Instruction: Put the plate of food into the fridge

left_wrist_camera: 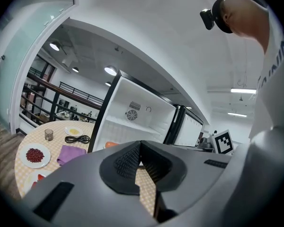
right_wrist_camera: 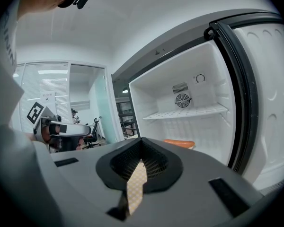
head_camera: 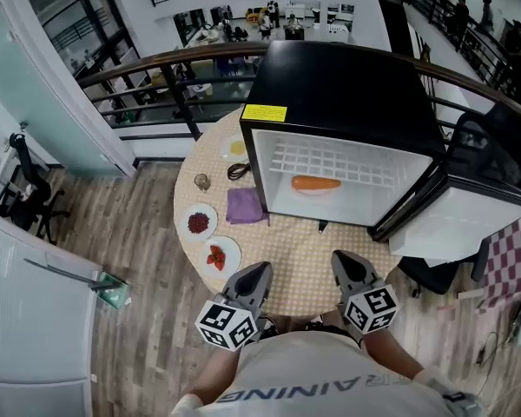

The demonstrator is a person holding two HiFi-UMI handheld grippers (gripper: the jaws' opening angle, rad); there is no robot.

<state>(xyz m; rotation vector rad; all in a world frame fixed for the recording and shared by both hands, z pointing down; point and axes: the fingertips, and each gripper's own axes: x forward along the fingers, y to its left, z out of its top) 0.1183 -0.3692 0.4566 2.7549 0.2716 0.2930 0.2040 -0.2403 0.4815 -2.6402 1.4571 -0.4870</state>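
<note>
Plate (head_camera: 219, 256) of red food on desk (head_camera: 313, 250), likely rigid, light, slick, breakable: take by near rim, keep level; left claw (head_camera: 260, 271) and right claw (head_camera: 340, 259) both closed, empty.

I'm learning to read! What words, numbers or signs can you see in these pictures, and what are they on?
"AINING": upside down on the person's white shirt; the start of the word is hidden.
Yellow label on top of the black fridge: its print is too small to read.
Black-and-white squares on the cubes of the left tongs and right tongs: patterns, not words.
</note>
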